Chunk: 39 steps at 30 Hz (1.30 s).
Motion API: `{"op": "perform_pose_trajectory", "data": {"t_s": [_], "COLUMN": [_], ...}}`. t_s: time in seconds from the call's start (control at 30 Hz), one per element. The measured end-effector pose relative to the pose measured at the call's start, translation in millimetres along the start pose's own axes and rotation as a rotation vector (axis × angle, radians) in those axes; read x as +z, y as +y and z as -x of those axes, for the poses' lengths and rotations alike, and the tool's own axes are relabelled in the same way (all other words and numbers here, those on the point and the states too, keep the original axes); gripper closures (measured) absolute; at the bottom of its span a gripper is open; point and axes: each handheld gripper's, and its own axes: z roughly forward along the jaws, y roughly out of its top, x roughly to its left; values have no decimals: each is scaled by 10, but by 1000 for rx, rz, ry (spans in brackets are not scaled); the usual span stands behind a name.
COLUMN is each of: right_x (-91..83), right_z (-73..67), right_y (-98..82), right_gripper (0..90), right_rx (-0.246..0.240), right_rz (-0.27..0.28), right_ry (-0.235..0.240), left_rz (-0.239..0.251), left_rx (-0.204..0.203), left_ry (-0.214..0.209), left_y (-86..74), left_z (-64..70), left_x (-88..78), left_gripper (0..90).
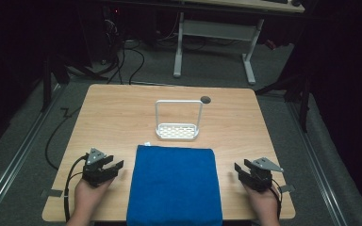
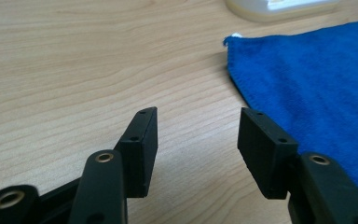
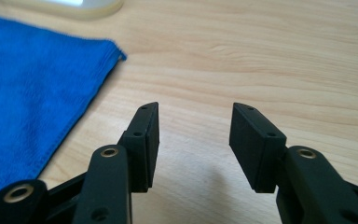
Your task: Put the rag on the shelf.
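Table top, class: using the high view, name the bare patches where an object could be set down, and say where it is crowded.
Bare wood lies left and right of the white rack, running to the table edges. The near middle is covered by the blue towel. The strips beside it hold the left gripper and right gripper, both open.

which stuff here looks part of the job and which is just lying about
Likely part of the job:
blue towel
white rack
left hand-held gripper, open
right hand-held gripper, open

Just lying about:
white desk frame
floor cables
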Motion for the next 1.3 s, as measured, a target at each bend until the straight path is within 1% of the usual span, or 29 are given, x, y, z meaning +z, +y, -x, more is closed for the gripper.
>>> {"op": "perform_pose_trajectory", "data": {"t_s": [0.03, 0.07, 0.13, 0.17, 0.23, 0.3, 0.43, 0.5, 0.57, 0.73, 0.87, 0.97, 1.13, 1.2, 1.3], "right_x": [-21, -39, -56, -65, -71, -64, -61, -65, -73, -80, -89, -95, -98, -96, -90], "right_z": [28, 42, 65, 76, 97, 104, 99, 96, 86, 77, 77, 78, 87, 88, 89], "right_y": [-8, -14, -18, -18, -16, -12, -11, -11, -10, 0, 6, 7, 10, 10, 9], "right_gripper": [529, 540, 549, 563, 559, 551, 544, 536, 536, 522, 508, 502, 487, 485, 484], "right_rx": [8, 21, 35, 47, 52, 50, 47, 43, 40, 40, 34, 42, 39, 41, 36], "right_rz": [14, 17, 24, 24, 31, 35, 42, 46, 47, 52, 58, 58, 60, 56, 55], "right_ry": [-3, -11, -37, -41, -38, -36, -31, -24, -27, -21, -20, -18, -15, -13, -11], "left_rz": [8, 9, 12, 10, 9, 11, 7, 11, 17, 37, 46, 49, 47, 49, 48], "left_rx": [-13, -17, -11, -9, -15, -9, -2, 1, 4, -5, 2, 2, -8, -13, -8], "left_ry": [-6, -9, -6, -2, -1, 10, 12, 11, 12, 7, 1, 6, 9, 3, -2], "left_y": [1, 1, 0, -1, 0, -2, -3, -3, -3, 1, 2, 4, 6, 7, 21], "left_z": [-4, -8, -10, -15, -28, -29, -29, -28, -29, -39, -31, -29, -39, -39, -18], "left_x": [-6, -8, -2, 2, 7, 5, 2, -1, -5, -12, -11, -14, -15, -15, -7], "left_gripper": [484, 485, 485, 484, 485, 484, 480, 480, 480, 462, 463, 454, 437, 438, 443]}}
